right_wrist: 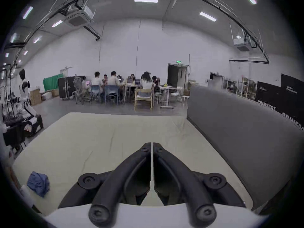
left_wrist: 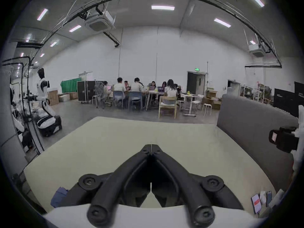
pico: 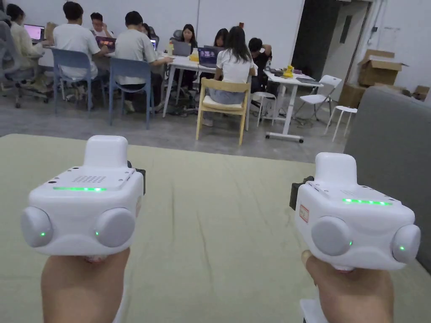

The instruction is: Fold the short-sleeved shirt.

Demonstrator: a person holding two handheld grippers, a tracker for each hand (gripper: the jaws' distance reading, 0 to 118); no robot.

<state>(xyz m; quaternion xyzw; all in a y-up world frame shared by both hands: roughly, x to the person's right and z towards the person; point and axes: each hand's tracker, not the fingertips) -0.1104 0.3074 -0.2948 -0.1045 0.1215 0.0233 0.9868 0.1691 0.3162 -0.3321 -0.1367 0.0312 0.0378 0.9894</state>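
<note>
Stretching ahead is a wide, pale yellow-green bed sheet (pico: pixel 219 235) with a few shallow creases, laid flat over a mattress, and a tall grey padded headboard (pico: pixel 391 143) stands along its right side. Two hands hold white box-shaped devices with green lights above the sheet, well apart: the left gripper (left_wrist: pixel 151 146) and the right gripper (right_wrist: pixel 152 145). Each gripper view shows its own black jaws drawn together at the tips with nothing between them; the right pair has a hairline gap. In the head view the left hand (pico: pixel 84 286) and the right hand (pico: pixel 351 290) sit at the lower edge. A crumpled blue cloth bundle (right_wrist: pixel 38 183), possibly the short-sleeved shirt, lies near the close left corner of the bed, well apart from both grippers; the left gripper view catches it (left_wrist: pixel 59 197) partly hidden behind that gripper's arm. Small flat things, one red and white (left_wrist: pixel 256 202), lie at the close right edge of the bed, too small to tell what they are. Beyond the bed is a grey floor (pico: pixel 126 126) and a large white-walled room, where several people sit around white tables (pico: pixel 189 65) with laptops, on blue chairs and one light wooden chair (pico: pixel 222 107). Brown cardboard boxes (pico: pixel 379 67) are stacked by a dark doorway on the right, and a white and black humanoid robot figure (left_wrist: pixel 43 90) stands far left.
</note>
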